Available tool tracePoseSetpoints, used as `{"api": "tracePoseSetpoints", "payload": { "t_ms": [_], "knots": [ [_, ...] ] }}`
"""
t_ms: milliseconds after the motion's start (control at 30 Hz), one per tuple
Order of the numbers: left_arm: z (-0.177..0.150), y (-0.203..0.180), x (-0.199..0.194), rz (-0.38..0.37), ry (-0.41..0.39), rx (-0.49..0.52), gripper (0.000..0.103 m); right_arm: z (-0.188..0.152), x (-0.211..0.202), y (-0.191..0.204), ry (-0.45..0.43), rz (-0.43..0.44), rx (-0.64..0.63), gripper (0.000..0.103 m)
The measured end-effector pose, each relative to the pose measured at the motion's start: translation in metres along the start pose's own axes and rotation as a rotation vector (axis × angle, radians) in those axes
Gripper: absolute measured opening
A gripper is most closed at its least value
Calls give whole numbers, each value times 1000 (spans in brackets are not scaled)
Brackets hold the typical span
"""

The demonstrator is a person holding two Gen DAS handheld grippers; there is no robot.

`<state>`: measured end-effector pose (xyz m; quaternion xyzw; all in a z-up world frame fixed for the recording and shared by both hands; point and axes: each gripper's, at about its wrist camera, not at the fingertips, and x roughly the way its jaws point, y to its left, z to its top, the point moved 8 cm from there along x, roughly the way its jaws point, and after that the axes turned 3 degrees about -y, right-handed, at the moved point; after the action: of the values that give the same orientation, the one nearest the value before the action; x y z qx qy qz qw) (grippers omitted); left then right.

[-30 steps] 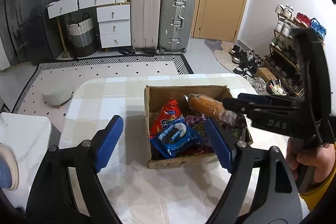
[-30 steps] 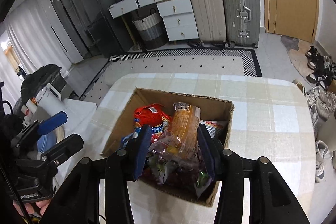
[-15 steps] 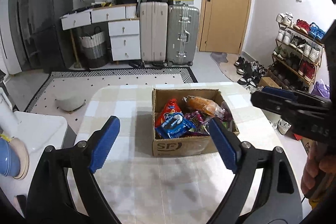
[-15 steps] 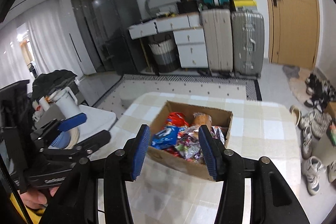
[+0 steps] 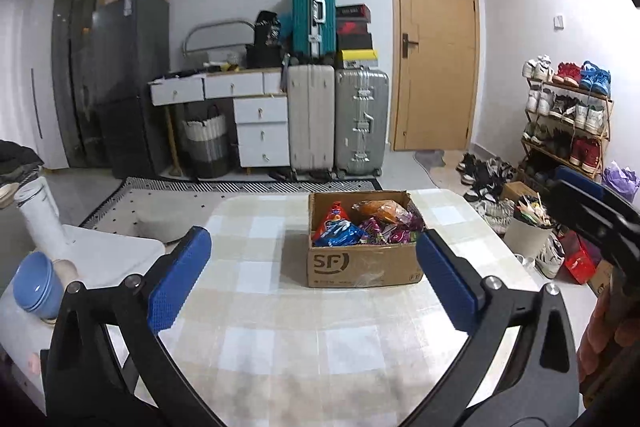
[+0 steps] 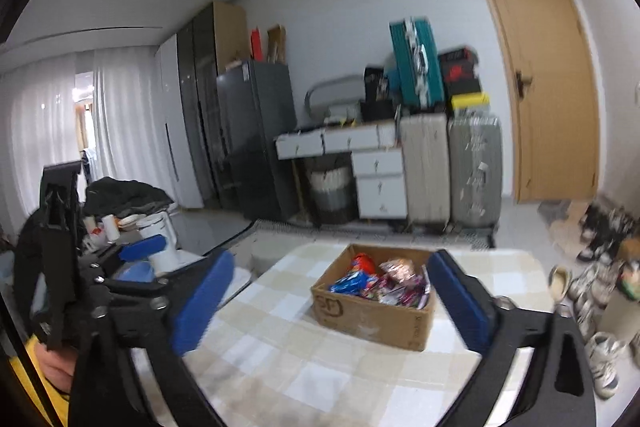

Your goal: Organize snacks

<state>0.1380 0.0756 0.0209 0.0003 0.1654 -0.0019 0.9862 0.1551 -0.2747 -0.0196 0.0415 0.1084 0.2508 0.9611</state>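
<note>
Checked cloth covered the table [image 5: 280,343] under us. Our left gripper [image 5: 312,279] and right gripper [image 6: 332,303] were both opening wide, nothing between either pair of jaws. Ahead of the blue ribbed pads, well apart from them, sat the cardboard box [image 5: 360,267], heaped with crinkly foil snack packets [image 5: 340,231]. We judged the packing done; any next move called for finding stray snacks.
</note>
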Motion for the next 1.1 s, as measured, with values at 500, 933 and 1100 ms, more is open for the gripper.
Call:
{"api": "tracePoseSetpoints", "payload": {
  "t_ms": [500, 933, 1100],
  "knots": [
    [-64, 22, 15, 55, -56, 2, 102, -85, -6, -9, -67, -152, -144, 102],
    [-142, 36, 114, 119, -6, -15, 102, -148, 38, -74, -17, -232, -38, 102],
    [-172, 46, 140, 118, 26, -52, 102, -158, 46, -84, -1, -246, -15, 102]
  ]
}}
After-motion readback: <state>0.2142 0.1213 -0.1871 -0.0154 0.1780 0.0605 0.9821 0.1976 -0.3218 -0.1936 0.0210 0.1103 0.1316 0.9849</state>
